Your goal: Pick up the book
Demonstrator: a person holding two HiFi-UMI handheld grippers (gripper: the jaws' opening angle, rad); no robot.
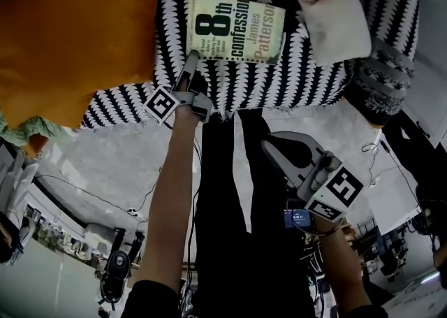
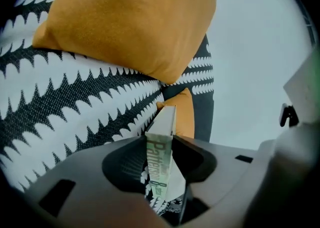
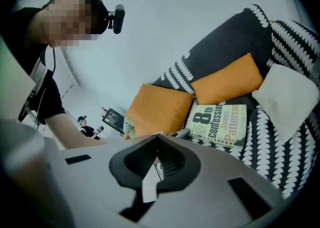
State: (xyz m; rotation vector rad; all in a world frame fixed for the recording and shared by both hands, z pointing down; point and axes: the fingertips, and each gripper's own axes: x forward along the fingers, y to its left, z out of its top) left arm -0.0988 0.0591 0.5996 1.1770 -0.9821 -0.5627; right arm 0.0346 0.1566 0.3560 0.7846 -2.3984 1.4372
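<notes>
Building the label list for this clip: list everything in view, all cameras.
book: one, pale green paperback with black print, over the sofa seat among the cushions.
orange cushions: two, orange, left of and behind the book.
white cushion: one, white, right of the book.
grey knitted piece: one, grey, at the sofa's right end; kind unclear.
sofa: one, black-and-white pattern, under all of these.
floor: pale grey, in front of the sofa.
left gripper: grey, shut on the book's near corner.
right gripper: grey, shut, empty, held back off the sofa.
</notes>
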